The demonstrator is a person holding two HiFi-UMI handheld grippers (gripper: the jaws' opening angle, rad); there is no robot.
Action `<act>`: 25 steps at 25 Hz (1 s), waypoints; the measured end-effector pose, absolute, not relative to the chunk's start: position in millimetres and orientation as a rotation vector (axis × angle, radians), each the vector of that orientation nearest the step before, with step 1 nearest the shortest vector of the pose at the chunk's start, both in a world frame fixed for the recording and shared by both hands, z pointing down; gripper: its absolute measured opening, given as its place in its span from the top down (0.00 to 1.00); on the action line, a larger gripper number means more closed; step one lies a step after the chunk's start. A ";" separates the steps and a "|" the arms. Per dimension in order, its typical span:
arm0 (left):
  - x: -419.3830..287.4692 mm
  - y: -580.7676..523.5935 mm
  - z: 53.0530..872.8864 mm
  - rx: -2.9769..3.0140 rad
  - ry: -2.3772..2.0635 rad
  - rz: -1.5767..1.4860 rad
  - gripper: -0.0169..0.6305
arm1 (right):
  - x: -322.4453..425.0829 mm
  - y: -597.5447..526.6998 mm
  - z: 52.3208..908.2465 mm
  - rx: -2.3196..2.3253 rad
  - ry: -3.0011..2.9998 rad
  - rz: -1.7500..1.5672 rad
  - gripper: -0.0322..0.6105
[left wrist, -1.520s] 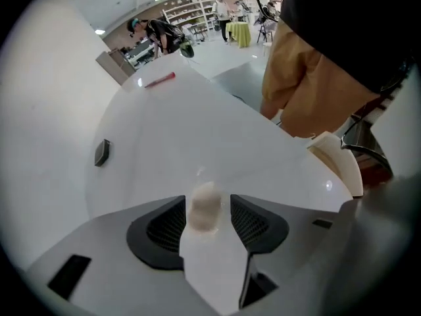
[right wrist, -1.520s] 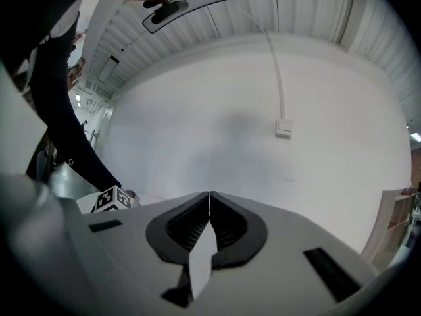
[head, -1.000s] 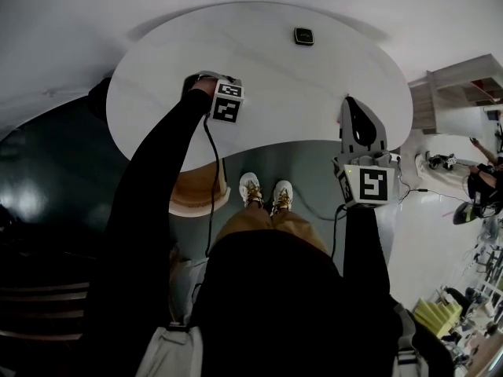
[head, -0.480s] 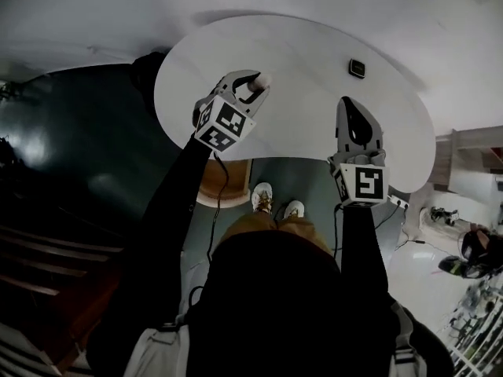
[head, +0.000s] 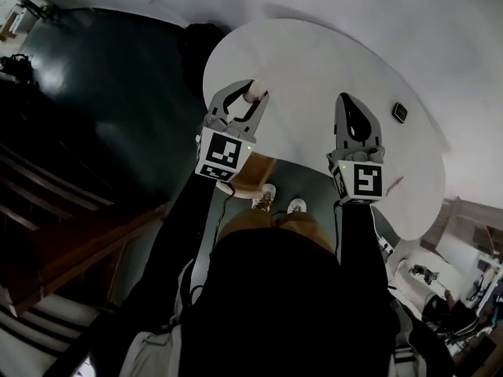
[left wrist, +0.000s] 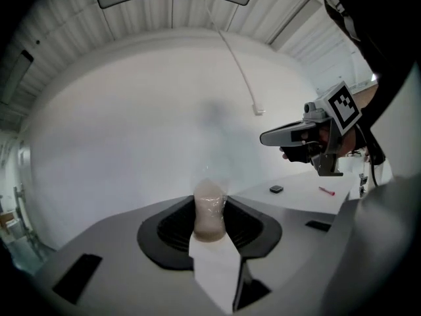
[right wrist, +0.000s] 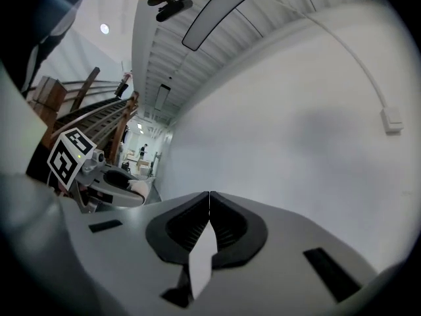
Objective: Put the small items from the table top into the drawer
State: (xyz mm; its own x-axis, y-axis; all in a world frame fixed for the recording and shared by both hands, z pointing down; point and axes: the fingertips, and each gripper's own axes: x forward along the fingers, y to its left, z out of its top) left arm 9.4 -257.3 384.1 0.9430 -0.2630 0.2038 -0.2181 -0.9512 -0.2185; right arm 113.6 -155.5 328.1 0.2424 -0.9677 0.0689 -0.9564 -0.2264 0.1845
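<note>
My left gripper (head: 245, 103) is raised over the near edge of the white round table (head: 314, 61), shut on a small pale plastic-wrapped item (head: 254, 94). In the left gripper view the item (left wrist: 209, 208) stands upright between the pads. Beside it, my right gripper (head: 351, 122) hovers over the table with its jaws pressed together and nothing between them (right wrist: 208, 210). A small black item (head: 400, 112) lies on the table to the right; it also shows far off as a black item (left wrist: 276, 189), with a thin red item (left wrist: 327, 191) close by.
A tan wooden thing (head: 253, 173) shows under the table's near edge; what it is cannot be told. Dark floor and wooden stairs (head: 47, 234) lie to the left. The person's shoes (head: 279, 203) are below the table edge. A white wall stands behind the table.
The left gripper has come up off the table's left part with the pale item in its jaws. The view has swung left. The right gripper keeps its pose.
</note>
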 end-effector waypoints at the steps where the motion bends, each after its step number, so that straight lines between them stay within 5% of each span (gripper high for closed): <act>1: 1.4 -260.4 385.7 -2.902 0.410 -0.347 0.77 | 109.1 -162.8 330.1 2.299 -1.854 -0.088 0.91; 25: -63.6 -242.8 397.2 -2.780 1.025 -0.493 0.76 | 84.4 -225.8 357.6 1.912 -2.380 -0.051 0.91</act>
State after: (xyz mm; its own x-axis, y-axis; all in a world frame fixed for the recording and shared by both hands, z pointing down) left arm -63.6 -242.8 397.2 0.7145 -0.6512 0.2557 -0.6060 -0.7587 -0.2389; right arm 84.4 -225.8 357.6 -0.2135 -0.9758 0.0477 -0.9728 0.2169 0.0812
